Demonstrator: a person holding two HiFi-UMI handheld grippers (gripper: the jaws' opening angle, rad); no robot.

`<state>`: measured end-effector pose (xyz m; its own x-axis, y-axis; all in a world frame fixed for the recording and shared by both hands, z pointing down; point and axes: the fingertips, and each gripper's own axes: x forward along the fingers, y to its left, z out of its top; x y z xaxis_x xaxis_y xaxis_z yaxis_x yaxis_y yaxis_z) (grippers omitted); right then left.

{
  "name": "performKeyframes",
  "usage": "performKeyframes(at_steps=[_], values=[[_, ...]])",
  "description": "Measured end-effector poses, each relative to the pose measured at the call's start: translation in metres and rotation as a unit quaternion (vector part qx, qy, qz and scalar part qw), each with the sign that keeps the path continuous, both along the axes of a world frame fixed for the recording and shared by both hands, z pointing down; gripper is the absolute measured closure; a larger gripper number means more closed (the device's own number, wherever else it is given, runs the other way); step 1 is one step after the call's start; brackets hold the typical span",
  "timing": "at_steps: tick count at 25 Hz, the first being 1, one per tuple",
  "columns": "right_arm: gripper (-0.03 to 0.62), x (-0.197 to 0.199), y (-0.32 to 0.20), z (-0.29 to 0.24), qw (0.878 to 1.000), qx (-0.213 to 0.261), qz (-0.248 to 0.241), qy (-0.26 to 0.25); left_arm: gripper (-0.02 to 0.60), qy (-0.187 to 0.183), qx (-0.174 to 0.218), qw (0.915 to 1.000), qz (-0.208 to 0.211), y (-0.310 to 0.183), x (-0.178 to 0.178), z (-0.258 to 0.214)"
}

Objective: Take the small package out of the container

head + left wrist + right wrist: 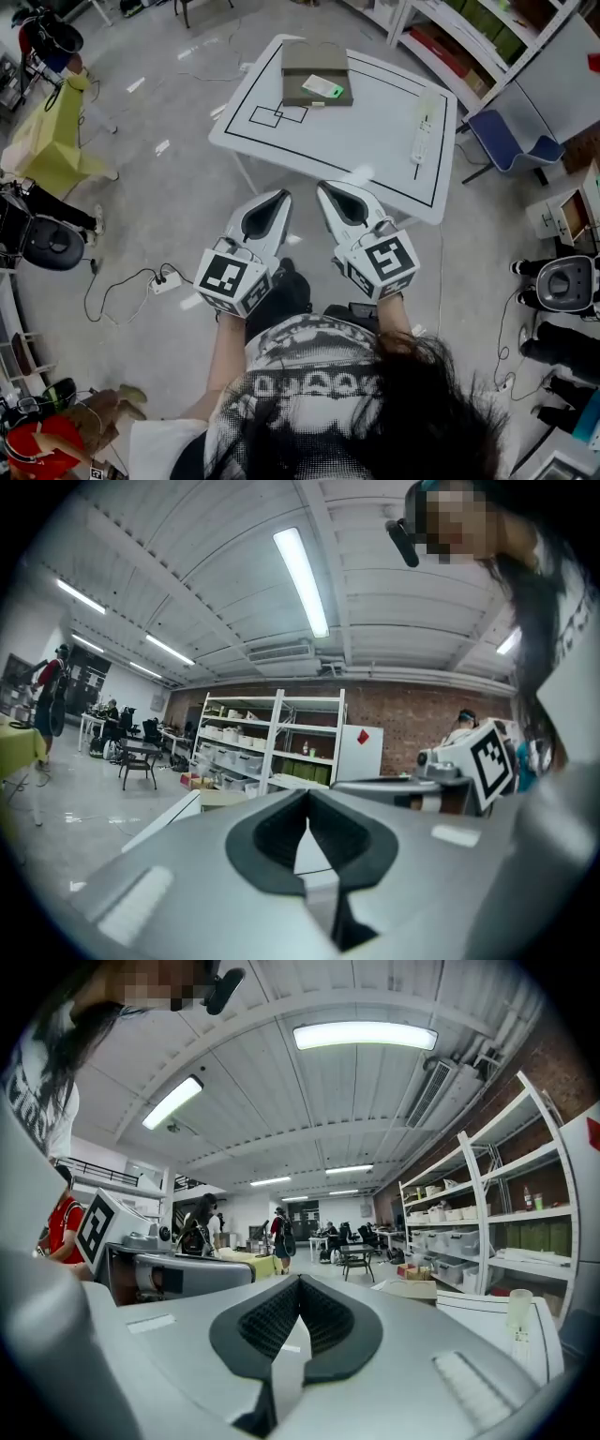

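Note:
A brown cardboard container (316,73) stands at the far side of the white table (375,131). Inside it lies a small package with a green label (322,88). My left gripper (281,194) and right gripper (323,186) are side by side just short of the table's near edge, pointing toward it. Both are shut with nothing between the jaws. In the left gripper view the jaws of the left gripper (307,794) meet, with the container (225,799) low beyond them. In the right gripper view the right gripper (299,1281) is likewise shut, and the container (405,1289) sits on the table to its right.
A white power strip (424,129) lies along the table's right side, and black outlines (277,115) are drawn on the top. Shelving (469,47) and a blue chair (511,141) stand to the right. A yellow table (47,136) and floor cables (141,281) are to the left.

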<state>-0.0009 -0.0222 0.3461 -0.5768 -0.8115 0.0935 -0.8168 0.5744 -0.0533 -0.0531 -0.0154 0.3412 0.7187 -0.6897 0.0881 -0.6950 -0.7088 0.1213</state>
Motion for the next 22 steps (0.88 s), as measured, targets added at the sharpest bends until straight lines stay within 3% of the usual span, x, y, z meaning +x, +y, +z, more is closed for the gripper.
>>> performKeyframes(at_steps=[12, 22], values=[[0.597, -0.062, -0.098, 0.014, 0.999, -0.026, 0.031, 0.007, 0.581, 0.009, -0.009, 0.9995, 0.028, -0.104, -0.064, 0.008], [0.597, -0.062, -0.130, 0.029, 0.997, -0.050, 0.058, 0.029, 0.581, 0.020, -0.029, 0.9980, 0.052, -0.137, -0.069, 0.019]])
